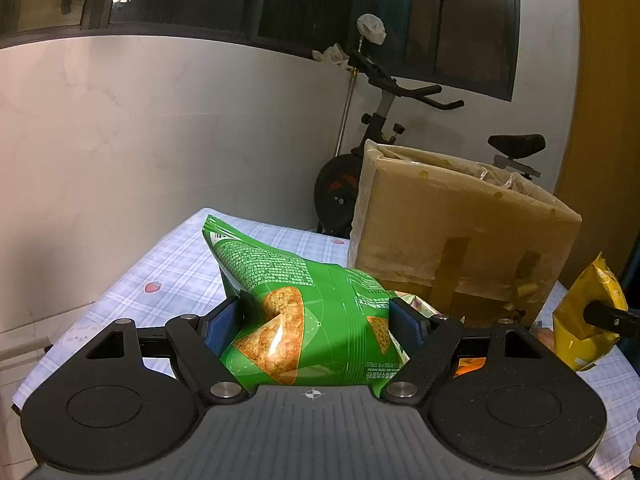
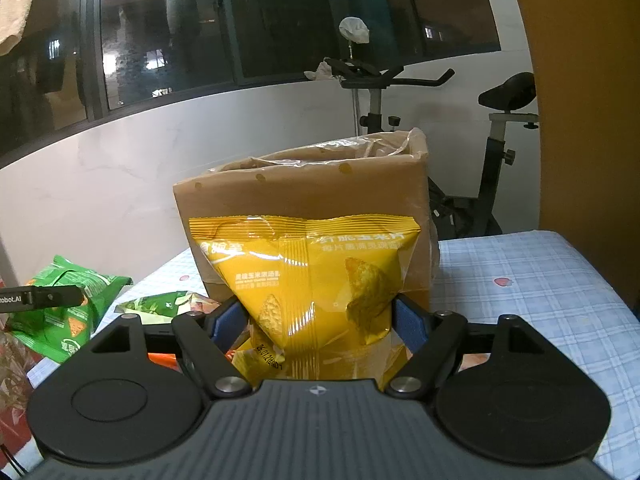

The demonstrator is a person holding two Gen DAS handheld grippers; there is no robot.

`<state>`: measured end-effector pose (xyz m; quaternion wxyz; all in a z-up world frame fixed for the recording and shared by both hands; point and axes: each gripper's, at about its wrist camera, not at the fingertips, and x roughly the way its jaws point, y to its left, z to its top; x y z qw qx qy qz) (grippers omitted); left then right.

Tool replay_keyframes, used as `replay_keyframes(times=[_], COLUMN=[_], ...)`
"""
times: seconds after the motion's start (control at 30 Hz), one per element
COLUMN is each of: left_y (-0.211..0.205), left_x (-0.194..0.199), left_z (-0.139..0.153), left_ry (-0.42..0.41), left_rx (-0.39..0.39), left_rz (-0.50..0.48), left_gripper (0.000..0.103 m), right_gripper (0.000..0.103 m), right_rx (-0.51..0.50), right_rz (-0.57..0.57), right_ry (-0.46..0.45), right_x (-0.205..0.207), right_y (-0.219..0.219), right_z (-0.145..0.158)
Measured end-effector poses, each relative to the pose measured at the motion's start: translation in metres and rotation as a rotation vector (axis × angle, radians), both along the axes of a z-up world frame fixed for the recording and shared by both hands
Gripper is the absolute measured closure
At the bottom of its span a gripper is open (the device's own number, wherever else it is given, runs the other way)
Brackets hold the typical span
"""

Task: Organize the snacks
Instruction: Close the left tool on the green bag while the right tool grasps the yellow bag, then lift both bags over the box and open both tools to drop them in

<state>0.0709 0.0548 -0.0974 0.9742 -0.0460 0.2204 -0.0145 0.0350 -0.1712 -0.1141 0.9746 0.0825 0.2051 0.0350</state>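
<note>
My left gripper (image 1: 314,322) is shut on a green chip bag (image 1: 296,300) and holds it above the table. My right gripper (image 2: 316,320) is shut on a yellow chip bag (image 2: 316,276), held upright in front of the cardboard box (image 2: 304,192). The box (image 1: 460,236) is open at the top and lined with clear plastic. In the left wrist view the yellow bag (image 1: 588,316) shows at the right edge. In the right wrist view the green bag (image 2: 68,312) shows at the left with the left gripper's finger across it.
The table has a blue checked cloth (image 2: 540,280). More snack packets lie by the box base (image 2: 168,304) and at the left edge (image 2: 12,360). An exercise bike (image 2: 492,168) stands behind the table by a white wall.
</note>
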Motion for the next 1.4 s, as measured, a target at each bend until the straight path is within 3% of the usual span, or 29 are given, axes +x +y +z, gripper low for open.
replay_keyframes(times=[0.2, 0.6, 1.03, 1.2, 1.4], left_y=[0.001, -0.022, -0.073, -0.091, -0.103], left_x=[-0.002, 0.027, 0.116, 0.158, 0.192], left_z=[0.016, 0.069, 0.109, 0.103, 0.087], left_ry=[-0.038, -0.165, -0.245, -0.218, -0.149], left_rx=[0.012, 0.02, -0.037, -0.029, -0.002], left_rz=[-0.017, -0.097, -0.2, -0.207, -0.238], left_gripper=[0.022, 0.022, 0.022, 0.022, 0.022], right_gripper=[0.024, 0.024, 0.024, 0.024, 0.024], right_rx=[-0.009, -0.046, -0.097, -0.155, -0.15], right_rz=[0.004, 0.019, 0.023, 0.029, 0.029], right_ry=[-0.018, -0.13, -0.245, -0.229, -0.108], right_x=[0.004, 0.031, 0.109, 0.153, 0.194], right_y=[-0.003, -0.007, -0.015, -0.015, -0.021], right_z=[0.009, 0.059, 0.116, 0.12, 0.097])
